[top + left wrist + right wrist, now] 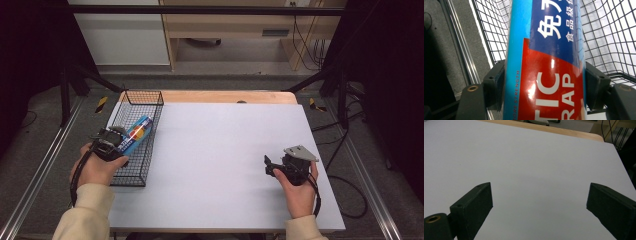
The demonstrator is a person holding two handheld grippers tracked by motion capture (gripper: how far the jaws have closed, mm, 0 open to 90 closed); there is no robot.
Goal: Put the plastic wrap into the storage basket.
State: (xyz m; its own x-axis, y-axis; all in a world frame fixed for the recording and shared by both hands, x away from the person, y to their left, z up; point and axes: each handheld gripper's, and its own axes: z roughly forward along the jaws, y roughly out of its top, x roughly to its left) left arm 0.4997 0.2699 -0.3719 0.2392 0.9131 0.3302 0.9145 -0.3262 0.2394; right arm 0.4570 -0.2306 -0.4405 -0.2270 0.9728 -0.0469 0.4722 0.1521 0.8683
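Jaws of the left gripper (544, 87) clamp a glossy blue-red wrap box (546, 60) over the wire basket (150, 150); right gripper (539, 207) spread wide, holding nothing.

Basket and box at the desk's left, free hand-held gripper at its right.

A wire basket (131, 176) stands on the left edge of the desk (220, 150), running from the near side toward the far side. A box of plastic wrap (136, 134) sits over the basket, between the jaws of the left hand-held gripper (111, 140), which is at the basket's left rim. The right hand-held gripper (272, 166) is well apart from them, near the desk's right edge, toward the near side, with bare desk between its spread jaws.
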